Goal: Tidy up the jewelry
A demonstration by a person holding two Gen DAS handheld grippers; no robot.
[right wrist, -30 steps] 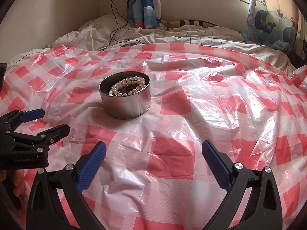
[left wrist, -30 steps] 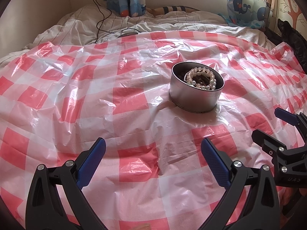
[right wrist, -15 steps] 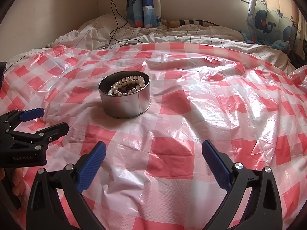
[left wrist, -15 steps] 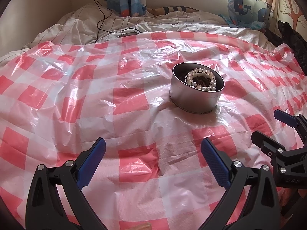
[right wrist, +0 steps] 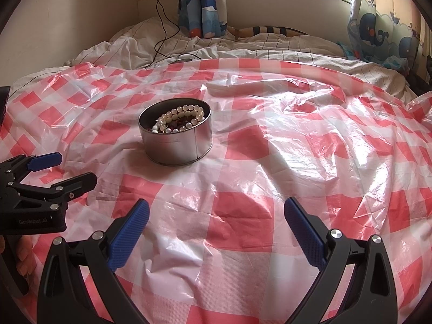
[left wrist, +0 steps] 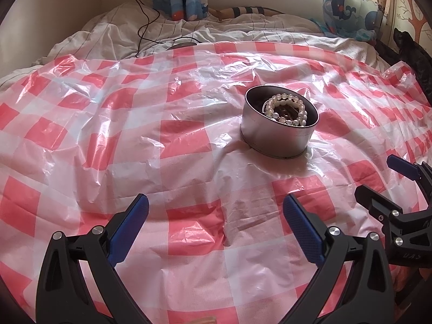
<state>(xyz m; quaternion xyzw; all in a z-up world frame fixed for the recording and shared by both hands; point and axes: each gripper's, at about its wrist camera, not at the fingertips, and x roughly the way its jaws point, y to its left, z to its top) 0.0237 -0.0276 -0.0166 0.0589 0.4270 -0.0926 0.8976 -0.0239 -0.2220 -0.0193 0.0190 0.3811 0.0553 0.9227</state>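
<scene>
A round silver tin (left wrist: 275, 137) stands on the red-and-white checked plastic sheet (left wrist: 162, 148); it also shows in the right wrist view (right wrist: 175, 148). A white pearl bracelet (left wrist: 286, 109) lies coiled inside it over darker beads, and shows in the right wrist view too (right wrist: 179, 117). My left gripper (left wrist: 216, 216) is open and empty, well short of the tin. My right gripper (right wrist: 216, 216) is open and empty, to the tin's near right. Each gripper shows in the other's view: the right gripper (left wrist: 383, 178) and the left gripper (right wrist: 67, 170).
The sheet covers a bed with rumpled white striped bedding (right wrist: 243, 48) at the back. A black charger cable (right wrist: 162, 37) runs down from the wall. Whale-print curtains (right wrist: 383, 32) hang at the back right.
Both grippers have drifted very slightly back from the tin. Nothing else has moved.
</scene>
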